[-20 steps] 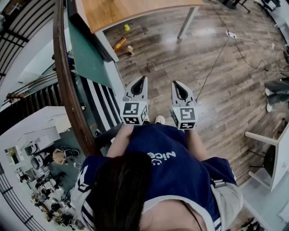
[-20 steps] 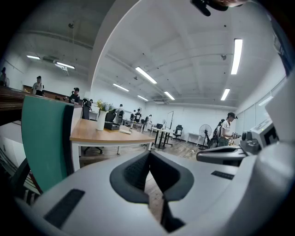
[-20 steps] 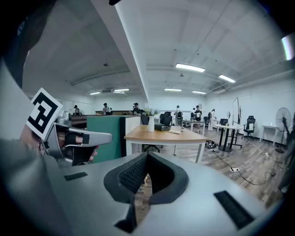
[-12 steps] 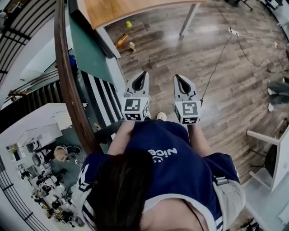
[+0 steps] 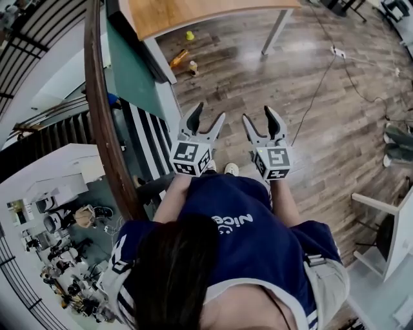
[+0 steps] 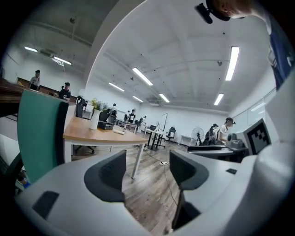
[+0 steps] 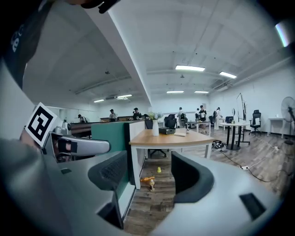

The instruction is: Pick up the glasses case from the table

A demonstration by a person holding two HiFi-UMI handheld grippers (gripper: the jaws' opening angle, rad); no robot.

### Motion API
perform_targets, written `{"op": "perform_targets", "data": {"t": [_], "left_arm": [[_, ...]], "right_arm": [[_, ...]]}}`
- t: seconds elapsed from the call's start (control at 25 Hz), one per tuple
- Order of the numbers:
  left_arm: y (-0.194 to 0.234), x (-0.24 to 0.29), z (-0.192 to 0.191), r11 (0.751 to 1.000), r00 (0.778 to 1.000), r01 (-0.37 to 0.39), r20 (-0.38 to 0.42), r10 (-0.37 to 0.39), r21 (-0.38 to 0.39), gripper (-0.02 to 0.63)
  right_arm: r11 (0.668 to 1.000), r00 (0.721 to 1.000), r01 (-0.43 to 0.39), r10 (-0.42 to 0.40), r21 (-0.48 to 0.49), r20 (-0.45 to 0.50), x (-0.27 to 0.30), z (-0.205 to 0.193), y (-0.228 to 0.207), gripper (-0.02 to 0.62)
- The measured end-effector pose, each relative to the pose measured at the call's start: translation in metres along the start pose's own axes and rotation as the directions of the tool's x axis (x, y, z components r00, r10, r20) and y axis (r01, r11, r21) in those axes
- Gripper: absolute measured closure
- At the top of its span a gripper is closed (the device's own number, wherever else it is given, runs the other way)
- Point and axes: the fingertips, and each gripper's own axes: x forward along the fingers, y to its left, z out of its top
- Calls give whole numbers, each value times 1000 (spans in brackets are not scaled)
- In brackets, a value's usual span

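A wooden table (image 5: 193,13) stands ahead of me across the floor. In the right gripper view the table (image 7: 184,139) bears a white vase (image 7: 155,127), a dark box-like thing (image 7: 166,131) and a pale flat thing (image 7: 179,133). They are too small to tell which is the glasses case. My left gripper (image 5: 208,116) and right gripper (image 5: 261,117) are held side by side in front of my chest, far short of the table. Both are open with nothing between the jaws, as the left gripper (image 6: 147,159) and right gripper (image 7: 148,161) views show.
A green partition (image 5: 129,71) runs along the table's left, with a curved wooden railing (image 5: 100,129) beyond it. A yellow object (image 5: 190,36), an orange thing (image 5: 179,59) and a small bottle (image 5: 193,66) lie on the floor. A cable (image 5: 316,90) crosses the floor. White furniture (image 5: 393,225) stands at right.
Both grippers' jaws have spread apart from a closed stance. The hands have shifted slightly forward and apart.
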Motion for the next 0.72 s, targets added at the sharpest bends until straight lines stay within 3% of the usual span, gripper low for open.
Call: {"op": "perform_targets", "data": {"t": [0.08,0.16,0.52,0.72], "left_arm": [[-5,1,3,1000,1000,22,15,-22,3,285],[-11,4,5,1000,999,27,25,-27,16,248],[-30,26,3,999,999,9,30,-10,34,233],[-38,40,-12,1000,1000,17,-17,-16,23,233]], "right_arm": [[999,999,-36,36,-16,-2,1,2,4,227],[998,999,-52,52,-47,-9,0,2,4,187],[994,998,-67,67,-80,-7,-4,3,-22,186],[997,998,-60,59,-56,-11,-4,-6,-41,187]]}}
